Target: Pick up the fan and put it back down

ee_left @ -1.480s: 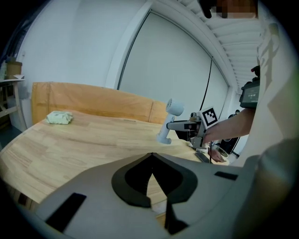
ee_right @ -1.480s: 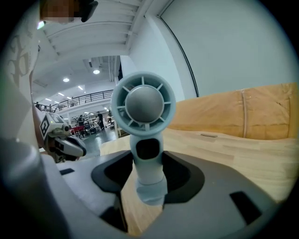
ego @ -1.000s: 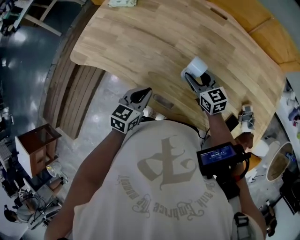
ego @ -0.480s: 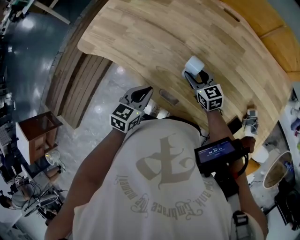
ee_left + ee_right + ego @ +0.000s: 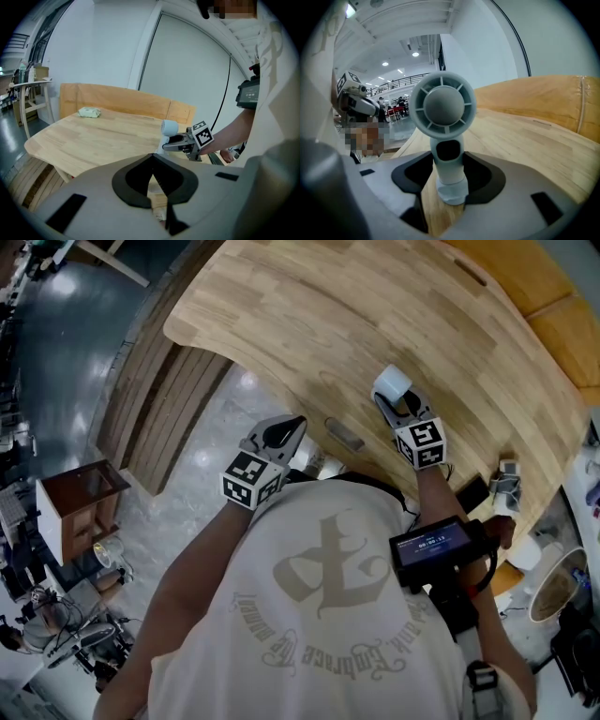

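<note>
- Lowered since a second ago: right gripper (image 5: 449, 183), jaws clamped on the stem of the white fan (image 5: 443, 105).
- Position: fan upright, base at or just above the wooden table (image 5: 525, 140); contact unclear.
- Alongside: left gripper (image 5: 152, 178), jaws pressed together, empty, off the table's near edge.

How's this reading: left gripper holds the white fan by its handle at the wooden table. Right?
No: the right gripper holds the white fan by its handle at the wooden table, as the right gripper view shows. The left gripper is shut, empty.
</note>
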A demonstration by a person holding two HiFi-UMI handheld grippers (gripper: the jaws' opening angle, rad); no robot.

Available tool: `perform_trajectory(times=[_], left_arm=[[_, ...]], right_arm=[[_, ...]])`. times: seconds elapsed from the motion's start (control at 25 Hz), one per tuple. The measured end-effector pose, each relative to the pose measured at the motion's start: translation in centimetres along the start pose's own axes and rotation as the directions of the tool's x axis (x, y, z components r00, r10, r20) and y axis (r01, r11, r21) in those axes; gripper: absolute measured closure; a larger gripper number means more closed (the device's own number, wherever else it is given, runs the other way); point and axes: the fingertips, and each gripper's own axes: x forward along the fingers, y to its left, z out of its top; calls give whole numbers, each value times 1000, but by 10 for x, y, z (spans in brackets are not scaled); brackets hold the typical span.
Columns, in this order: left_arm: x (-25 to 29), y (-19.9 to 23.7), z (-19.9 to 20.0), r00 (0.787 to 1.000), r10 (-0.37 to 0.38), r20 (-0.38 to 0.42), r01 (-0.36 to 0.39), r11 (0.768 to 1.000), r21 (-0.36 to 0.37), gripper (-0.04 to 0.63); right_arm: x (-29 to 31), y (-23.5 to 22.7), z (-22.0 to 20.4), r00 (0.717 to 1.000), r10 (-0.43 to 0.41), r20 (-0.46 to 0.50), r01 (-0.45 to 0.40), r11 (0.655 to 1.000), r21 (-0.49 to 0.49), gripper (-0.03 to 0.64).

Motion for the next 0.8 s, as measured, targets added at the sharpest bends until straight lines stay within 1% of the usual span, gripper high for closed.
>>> perform_trajectory(times=[0.24, 0.44, 0.56, 0.8], left_arm=[[0, -7, 0, 1000, -24, 0, 24, 1000, 16, 584], [1, -8, -2, 999, -37, -6, 37, 999, 27, 584], [3, -10, -4, 998, -55, -9, 55, 998, 32, 584], [12, -9, 5, 995, -105, -2, 105, 993, 51, 584]], right_arm=[[-4, 2, -4, 1000, -15, -13, 15, 1000, -7, 407], [-5, 3, -9, 998, -32, -63, 30, 999, -28, 407], [-15, -1, -15, 996, -61, -66, 60, 998, -15, 407], [-45, -10, -15, 988, -144, -52, 146, 989, 31, 407]])
